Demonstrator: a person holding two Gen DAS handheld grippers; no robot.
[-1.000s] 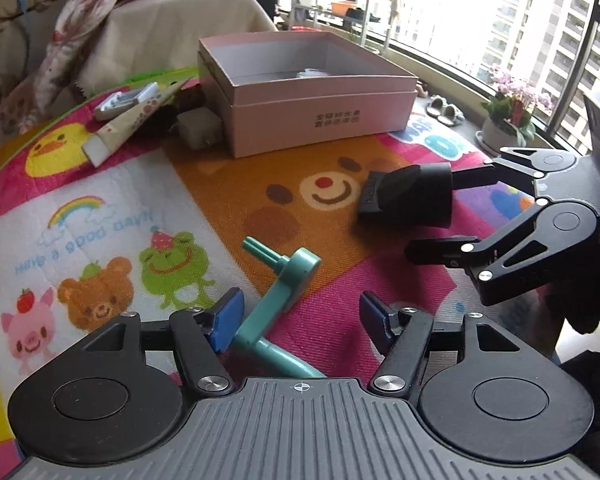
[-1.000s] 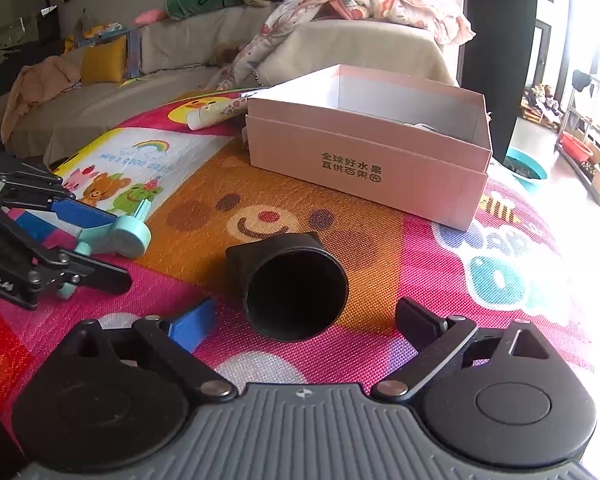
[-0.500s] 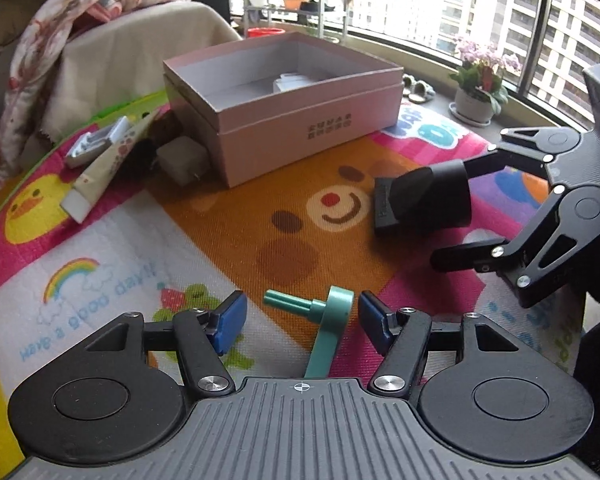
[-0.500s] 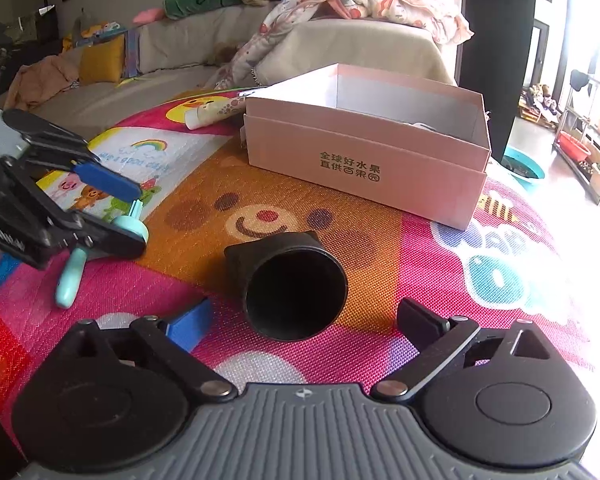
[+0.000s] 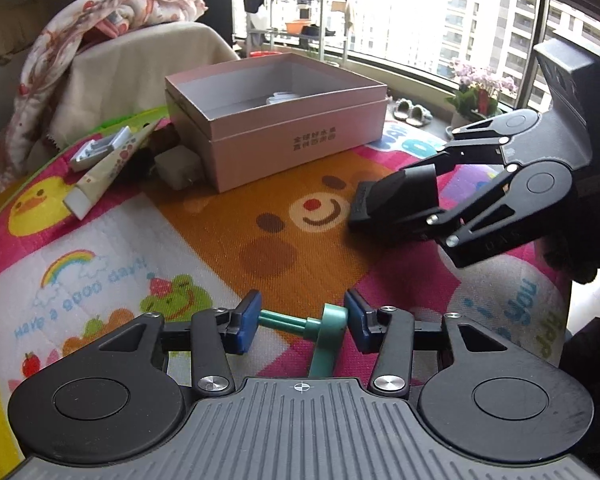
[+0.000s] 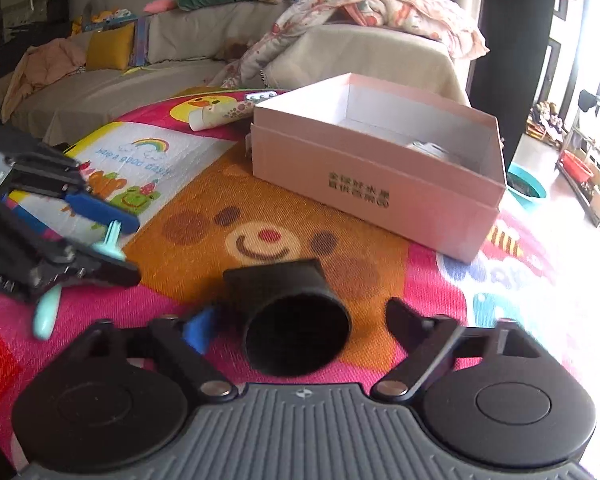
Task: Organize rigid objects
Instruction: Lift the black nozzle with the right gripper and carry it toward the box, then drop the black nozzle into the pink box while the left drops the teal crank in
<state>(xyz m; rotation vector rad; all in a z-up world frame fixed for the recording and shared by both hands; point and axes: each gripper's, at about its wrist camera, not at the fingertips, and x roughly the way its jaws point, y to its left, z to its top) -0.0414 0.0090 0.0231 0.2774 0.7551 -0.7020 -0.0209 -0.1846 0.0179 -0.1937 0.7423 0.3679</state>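
Note:
A teal crank-shaped plastic piece (image 5: 323,328) lies on the cartoon play mat. Its peg spans the gap of my left gripper (image 5: 301,322), whose blue pads (image 5: 248,322) are closing and touch both ends of it. From the right wrist view the left gripper (image 6: 134,250) holds that teal piece (image 6: 112,240) at the left. A black funnel-like cup (image 6: 296,320) lies on its side, mouth toward the camera, between the fingers of my right gripper (image 6: 300,320). Those jaws are closing, with small gaps showing on both sides. In the left wrist view the right gripper (image 5: 419,200) brackets the cup (image 5: 395,200).
An open pink box (image 5: 300,148) stands behind on the mat, with a white item inside. Left of it lie a cream tube (image 5: 104,172), a grey clip-like item (image 5: 100,148) and a white adapter (image 5: 180,166). A draped sofa and blanket rise beyond; the mat's edge drops off at right.
The left jaws have narrowed onto the teal piece, whose peg now lies straight across between the pads. The right jaws have narrowed around the black cup, which has not moved.

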